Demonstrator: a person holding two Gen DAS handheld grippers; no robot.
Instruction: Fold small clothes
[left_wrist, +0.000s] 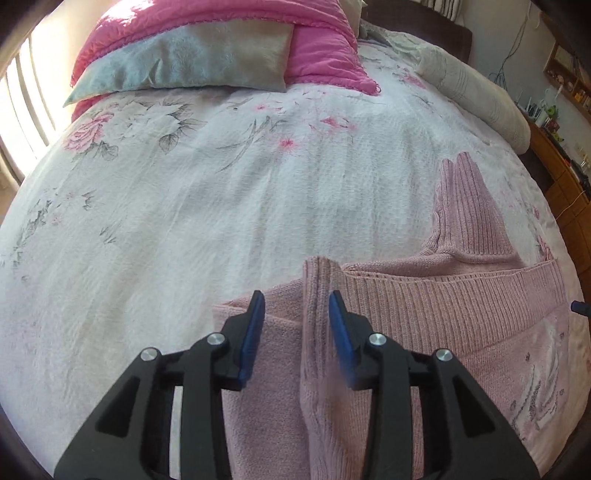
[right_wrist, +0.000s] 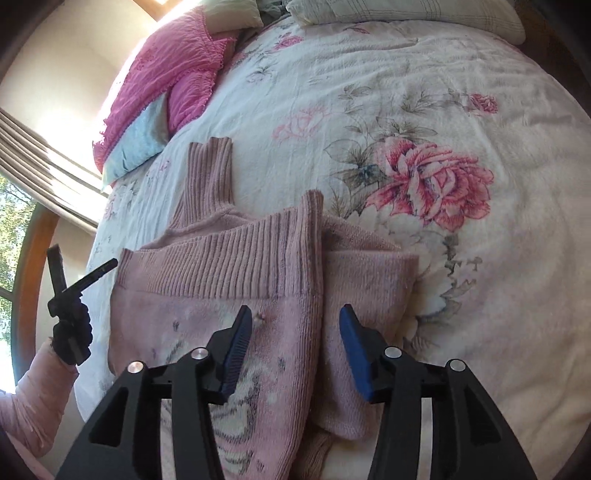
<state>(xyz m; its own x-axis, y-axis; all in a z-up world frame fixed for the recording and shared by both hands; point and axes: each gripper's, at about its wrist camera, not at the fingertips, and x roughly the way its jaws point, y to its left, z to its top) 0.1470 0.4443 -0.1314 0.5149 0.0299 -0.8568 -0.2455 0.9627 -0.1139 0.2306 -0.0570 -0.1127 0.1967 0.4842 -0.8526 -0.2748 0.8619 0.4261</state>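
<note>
Two handheld grippers are hovering over a pink knitted sweater (left_wrist: 424, 317) that is lying partly folded on a flower-printed bedspread (left_wrist: 207, 206), with its ribbed collar pointing up the bed and a pink quilt (left_wrist: 229, 22) and a grey-green pillow (left_wrist: 192, 62) lying beyond it. On the left, the left gripper (left_wrist: 296, 312) is holding its blue-padded fingers spread on either side of a folded sleeve, not pinching it. On the right, the right gripper (right_wrist: 296, 325) is likewise spread wide over the other sleeve fold (right_wrist: 314, 280), gripping nothing.
</note>
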